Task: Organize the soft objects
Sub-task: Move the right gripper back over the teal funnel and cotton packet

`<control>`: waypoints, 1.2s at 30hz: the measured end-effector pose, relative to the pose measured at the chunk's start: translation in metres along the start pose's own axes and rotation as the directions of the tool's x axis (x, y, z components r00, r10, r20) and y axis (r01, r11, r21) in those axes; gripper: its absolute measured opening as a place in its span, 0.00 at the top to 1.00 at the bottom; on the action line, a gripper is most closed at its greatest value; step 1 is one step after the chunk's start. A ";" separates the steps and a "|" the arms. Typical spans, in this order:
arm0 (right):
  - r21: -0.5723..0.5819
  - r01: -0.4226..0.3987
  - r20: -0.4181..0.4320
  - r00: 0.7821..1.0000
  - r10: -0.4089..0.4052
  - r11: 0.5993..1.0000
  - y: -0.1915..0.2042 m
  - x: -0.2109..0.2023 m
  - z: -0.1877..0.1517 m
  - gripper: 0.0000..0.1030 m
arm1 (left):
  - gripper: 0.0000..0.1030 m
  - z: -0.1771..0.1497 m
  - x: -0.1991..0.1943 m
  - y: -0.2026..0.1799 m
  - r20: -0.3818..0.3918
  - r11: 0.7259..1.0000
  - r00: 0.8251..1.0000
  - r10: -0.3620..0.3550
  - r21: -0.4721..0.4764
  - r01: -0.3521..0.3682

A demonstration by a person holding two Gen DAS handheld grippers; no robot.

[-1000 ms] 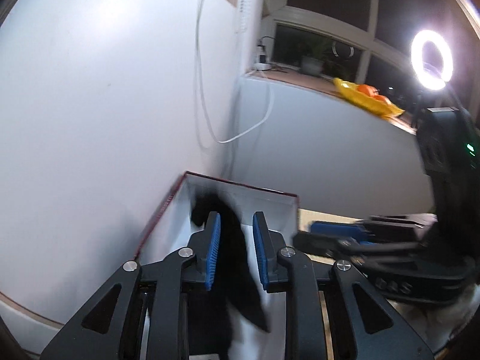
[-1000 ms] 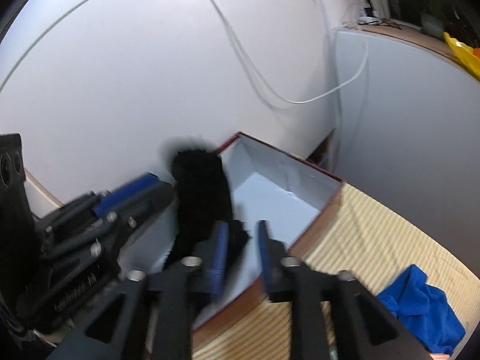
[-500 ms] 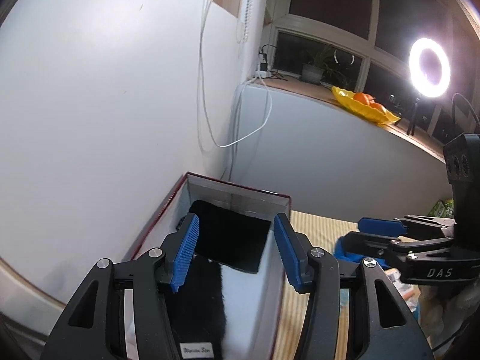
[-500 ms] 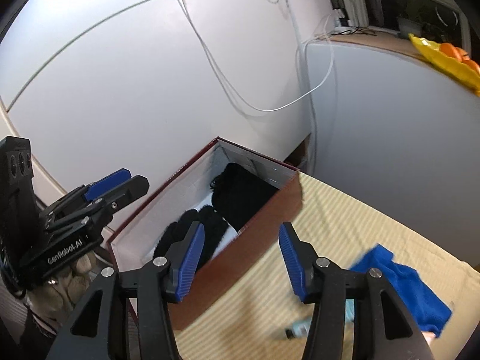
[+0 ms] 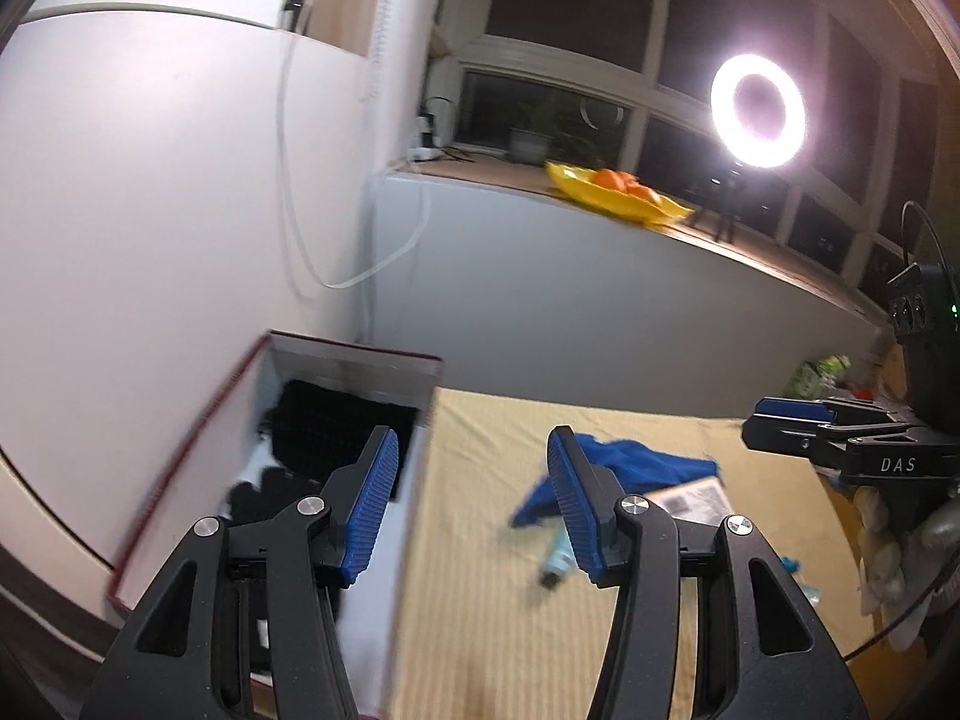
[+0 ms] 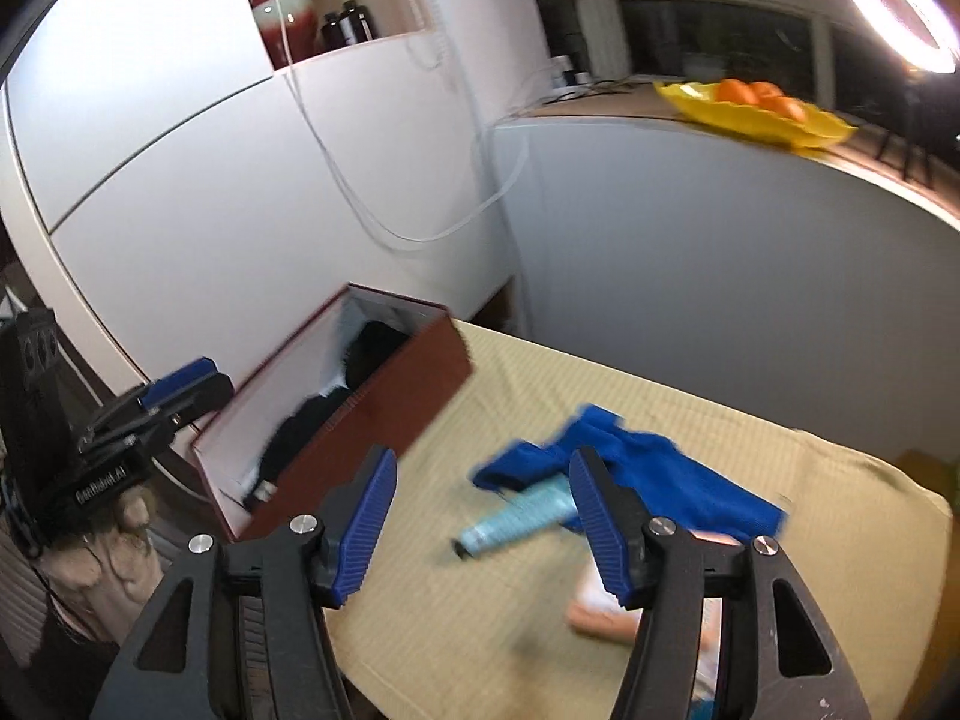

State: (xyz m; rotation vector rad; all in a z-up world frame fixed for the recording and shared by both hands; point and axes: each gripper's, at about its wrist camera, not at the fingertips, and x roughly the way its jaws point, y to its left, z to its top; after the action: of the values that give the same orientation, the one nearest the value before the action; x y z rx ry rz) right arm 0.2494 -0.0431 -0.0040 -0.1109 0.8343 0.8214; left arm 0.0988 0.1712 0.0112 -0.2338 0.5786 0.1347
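Observation:
A dark red box (image 6: 384, 396) with a white inside stands at the table's left edge; it also shows in the left wrist view (image 5: 336, 360). A black cloth (image 5: 336, 426) lies folded in it, also visible in the right wrist view (image 6: 312, 426). A blue cloth (image 6: 648, 468) lies crumpled on the yellow table cover; it shows in the left wrist view (image 5: 630, 462) too. My left gripper (image 5: 468, 504) is open and empty above the box's right wall. My right gripper (image 6: 480, 528) is open and empty above the table, near the blue cloth.
A light blue tube (image 6: 522, 516) lies against the blue cloth, and a flat packet (image 5: 690, 495) lies beside it. White walls with hanging cables stand behind the box. A yellow dish of oranges (image 6: 756, 108) and a ring light (image 5: 757, 111) are on the sill.
Both grippers let go of the black cloth, which now lies in the box. Both opened wide, pulled back and swung right toward the blue cloth.

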 end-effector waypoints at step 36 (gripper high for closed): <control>0.147 0.303 -0.113 0.951 -0.288 0.942 -0.136 -0.083 -0.201 0.39 | 0.51 -0.158 0.034 -0.217 -0.399 0.864 0.854 -0.333 0.234 0.447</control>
State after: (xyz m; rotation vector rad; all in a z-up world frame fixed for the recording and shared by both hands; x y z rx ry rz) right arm 0.1870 -0.2666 -0.1135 -0.1264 0.9406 0.4655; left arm 0.0851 -0.0767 -0.0965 -0.0537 0.8818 -0.4126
